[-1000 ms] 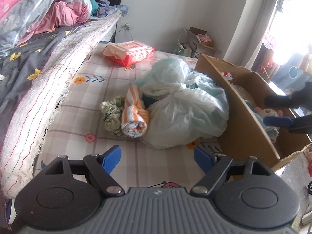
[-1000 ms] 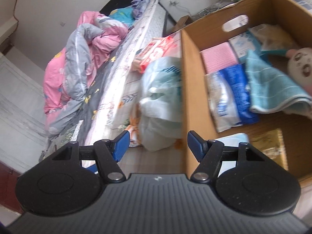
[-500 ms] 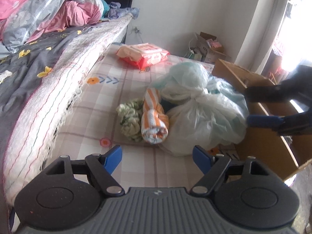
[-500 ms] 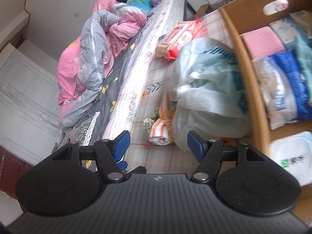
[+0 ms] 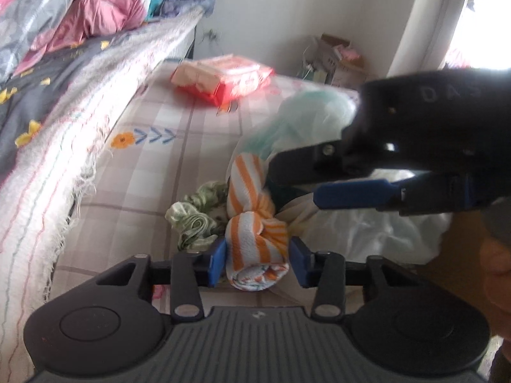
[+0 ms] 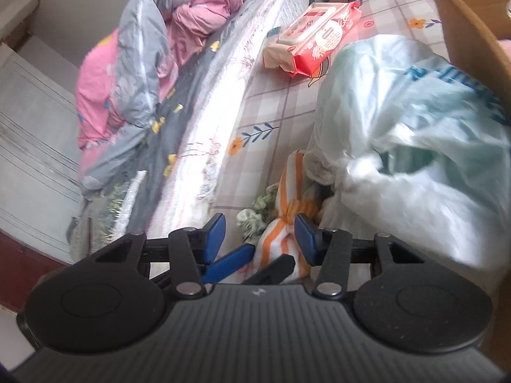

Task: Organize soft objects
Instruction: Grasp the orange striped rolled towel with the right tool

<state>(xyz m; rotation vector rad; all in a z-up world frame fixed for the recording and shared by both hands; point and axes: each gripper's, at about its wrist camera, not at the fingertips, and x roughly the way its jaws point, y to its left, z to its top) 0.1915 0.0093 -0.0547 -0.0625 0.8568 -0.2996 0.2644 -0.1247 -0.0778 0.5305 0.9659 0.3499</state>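
Note:
An orange-and-white striped towel roll (image 5: 247, 175) lies on the checked mat beside a crumpled green cloth (image 5: 194, 217). My left gripper (image 5: 257, 255) is low at the roll's near end. Its jaws are closing, and both blue pads touch the roll's sides. In the right wrist view the towel roll (image 6: 278, 239) sits under my right gripper (image 6: 260, 228), with the left gripper (image 6: 271, 255) below it. The right jaws are closing too, but a gap remains on the green cloth (image 6: 255, 217) side. In the left wrist view the right gripper (image 5: 293, 185) reaches in from the right above the roll.
A knotted white plastic bag (image 6: 415, 159) bulges right of the towel, against a cardboard box (image 6: 463, 25). A red wipes pack (image 5: 223, 76) lies farther back. The mattress edge (image 5: 80, 127) with a pink and grey quilt (image 6: 143, 48) runs along the left. A hand (image 5: 498, 271) shows lower right.
Both grippers moved in on the pile. The left one dropped to the striped roll and narrowed around it. The right one swung from the box to above the roll, its jaws narrower.

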